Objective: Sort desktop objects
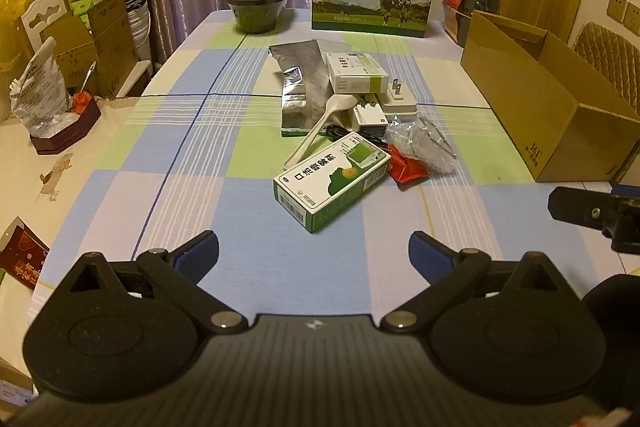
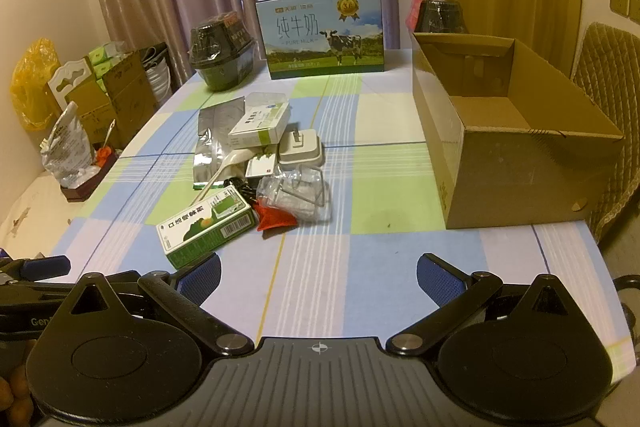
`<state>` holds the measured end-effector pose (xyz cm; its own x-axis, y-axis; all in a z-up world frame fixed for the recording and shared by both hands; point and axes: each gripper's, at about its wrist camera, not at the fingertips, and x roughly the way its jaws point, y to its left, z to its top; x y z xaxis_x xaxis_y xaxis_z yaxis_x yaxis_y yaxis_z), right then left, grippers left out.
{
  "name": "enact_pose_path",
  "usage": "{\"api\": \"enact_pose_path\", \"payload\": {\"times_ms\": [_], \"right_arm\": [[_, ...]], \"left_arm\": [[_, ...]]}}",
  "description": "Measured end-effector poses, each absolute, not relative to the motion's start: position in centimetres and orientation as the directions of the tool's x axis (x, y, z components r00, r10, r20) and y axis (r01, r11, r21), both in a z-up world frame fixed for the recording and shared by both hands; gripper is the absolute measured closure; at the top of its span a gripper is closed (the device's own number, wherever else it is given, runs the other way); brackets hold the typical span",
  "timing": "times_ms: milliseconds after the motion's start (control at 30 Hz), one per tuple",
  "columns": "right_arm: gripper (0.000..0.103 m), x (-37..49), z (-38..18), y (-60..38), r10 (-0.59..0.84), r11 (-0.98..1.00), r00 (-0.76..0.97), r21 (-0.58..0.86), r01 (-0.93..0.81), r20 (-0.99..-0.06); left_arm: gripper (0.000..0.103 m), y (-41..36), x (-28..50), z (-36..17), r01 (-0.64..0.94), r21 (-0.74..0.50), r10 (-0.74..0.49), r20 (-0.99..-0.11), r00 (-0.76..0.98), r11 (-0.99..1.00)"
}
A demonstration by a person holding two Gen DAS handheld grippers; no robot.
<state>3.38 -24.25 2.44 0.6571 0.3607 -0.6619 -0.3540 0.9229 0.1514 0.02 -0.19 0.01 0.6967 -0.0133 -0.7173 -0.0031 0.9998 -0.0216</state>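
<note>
Desktop objects sit in a loose pile [image 1: 344, 115] around the middle of the worktop [image 1: 248, 211], on its blue-green-white checked cloth. Nearest to the claws is a green and white medicine box [image 1: 336, 181], lying flat and angled, with a crumpled red wrapper [image 1: 406, 167] touching its far right end. A white plastic spoon [image 1: 320, 131] leans over a silver foil pouch [image 1: 298, 87], a second, paler box [image 1: 356, 71] rests on top of the heap, and there's a white plug-in charger [image 1: 400, 99] with its prongs up, plus a clear plastic bag [image 1: 428, 143] with something wiry inside — can't tell what. A black cable [image 1: 340, 133] peeks out from under the spoon. An open cardboard box [image 2: 516, 147] stands on the right side of the worktop, well apart from the pile, nothing visible inside. A milk carton case [image 2: 324, 31] and a dark wrapped bowl [image 2: 222, 53] stand at the far edge. The left claw [image 1: 314, 253] is spread wide and holds nothing, and the right claw [image 2: 318, 275] is the same — both hover over bare cloth near the front edge.
</note>
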Motion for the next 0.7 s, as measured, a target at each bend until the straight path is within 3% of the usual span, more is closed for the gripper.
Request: {"api": "enact_pose_path", "payload": {"times_ms": [700], "right_arm": [[0.002,3.36,2.40,-24.29,0.362,0.922,0.657,0.153,-0.354,-0.661]], "left_arm": [[0.003,-0.31,-0.03,0.01,-0.004,-0.015,-0.008,-0.715,0.700,1.000]]}}
